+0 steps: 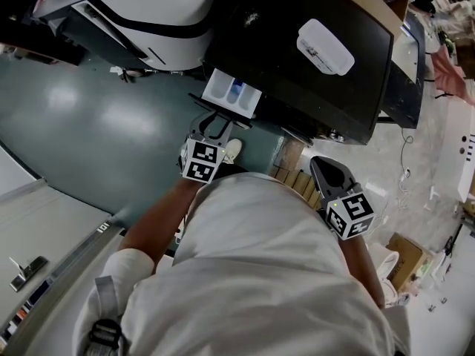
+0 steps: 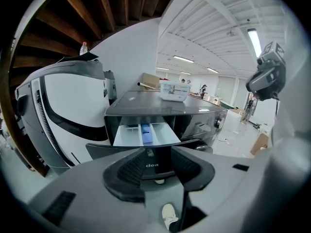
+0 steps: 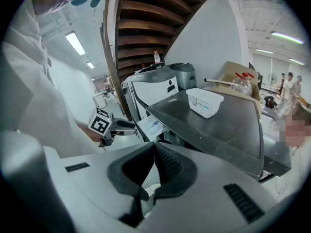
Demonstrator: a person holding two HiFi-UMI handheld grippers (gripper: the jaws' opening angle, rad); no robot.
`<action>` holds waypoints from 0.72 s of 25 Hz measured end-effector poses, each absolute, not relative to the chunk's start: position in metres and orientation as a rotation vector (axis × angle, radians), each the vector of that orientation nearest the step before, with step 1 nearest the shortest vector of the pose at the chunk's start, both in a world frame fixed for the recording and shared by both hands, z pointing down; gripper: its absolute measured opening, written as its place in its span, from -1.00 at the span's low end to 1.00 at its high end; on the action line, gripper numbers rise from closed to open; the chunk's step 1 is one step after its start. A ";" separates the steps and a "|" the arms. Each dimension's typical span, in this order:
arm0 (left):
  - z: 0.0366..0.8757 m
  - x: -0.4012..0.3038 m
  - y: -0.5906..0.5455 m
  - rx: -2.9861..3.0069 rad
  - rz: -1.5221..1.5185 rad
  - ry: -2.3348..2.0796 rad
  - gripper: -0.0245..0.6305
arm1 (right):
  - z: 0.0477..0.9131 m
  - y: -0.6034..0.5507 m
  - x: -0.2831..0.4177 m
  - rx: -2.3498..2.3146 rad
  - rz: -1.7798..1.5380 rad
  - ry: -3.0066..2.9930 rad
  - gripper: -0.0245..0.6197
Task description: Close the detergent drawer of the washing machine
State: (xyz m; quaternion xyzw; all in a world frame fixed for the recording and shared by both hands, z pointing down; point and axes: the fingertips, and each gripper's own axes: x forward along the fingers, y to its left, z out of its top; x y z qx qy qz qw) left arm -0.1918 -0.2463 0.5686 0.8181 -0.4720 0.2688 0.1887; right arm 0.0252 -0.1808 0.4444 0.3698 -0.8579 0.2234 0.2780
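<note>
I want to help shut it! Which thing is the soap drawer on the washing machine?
Find the dark grey washing machine with a white plastic box on top. At the top of its front, the detergent drawer sticks out open. It is the only white tray there, with a blue part in its middle.

We've got the washing machine [image 1: 297, 58] ahead of us, with a tub [image 1: 325, 47] sitting on its top. The detergent drawer [image 1: 232, 95] sticks out of its front at the left end. Our left gripper [image 1: 214, 127] is just before that drawer, and our right gripper [image 1: 326, 170] is off to the right, near the machine's front. Another machine [image 1: 141, 6] stands to the left.
</note>
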 end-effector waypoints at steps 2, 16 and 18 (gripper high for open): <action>0.567 -0.191 -0.252 2.310 0.762 -1.325 -0.42 | 0.443 -0.183 0.026 1.004 0.599 -2.298 -0.91; 0.569 -0.185 -0.279 2.347 0.794 -1.289 -0.45 | 0.442 -0.192 0.033 1.099 0.620 -2.269 -0.91; 0.569 -0.184 -0.283 2.354 0.797 -1.284 -0.45 | 0.442 -0.193 0.034 1.114 0.622 -2.264 -0.91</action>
